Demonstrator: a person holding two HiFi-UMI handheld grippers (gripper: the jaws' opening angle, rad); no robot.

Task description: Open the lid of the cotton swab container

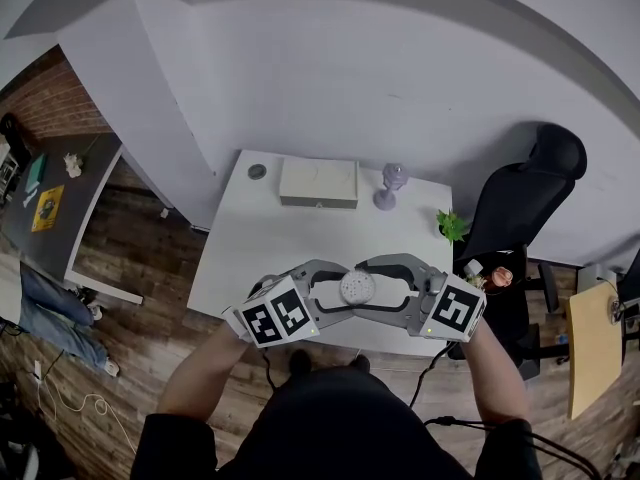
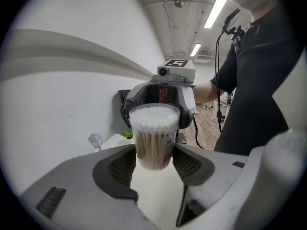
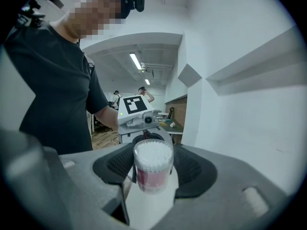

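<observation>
White table (image 1: pixel 250 258) partly hidden under both tongs, left gripper (image 2: pixel 154 159) pinched the cotton swab container (image 2: pixel 153 135) above the table's near side, right gripper (image 3: pixel 152 169) stood spread around it, container upright, white tips pointed up, its lid hard to make out.

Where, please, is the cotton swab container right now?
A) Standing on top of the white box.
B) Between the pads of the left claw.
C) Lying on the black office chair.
B: the left gripper view shows the cotton swab container upright between the left claw's two pads.
</observation>
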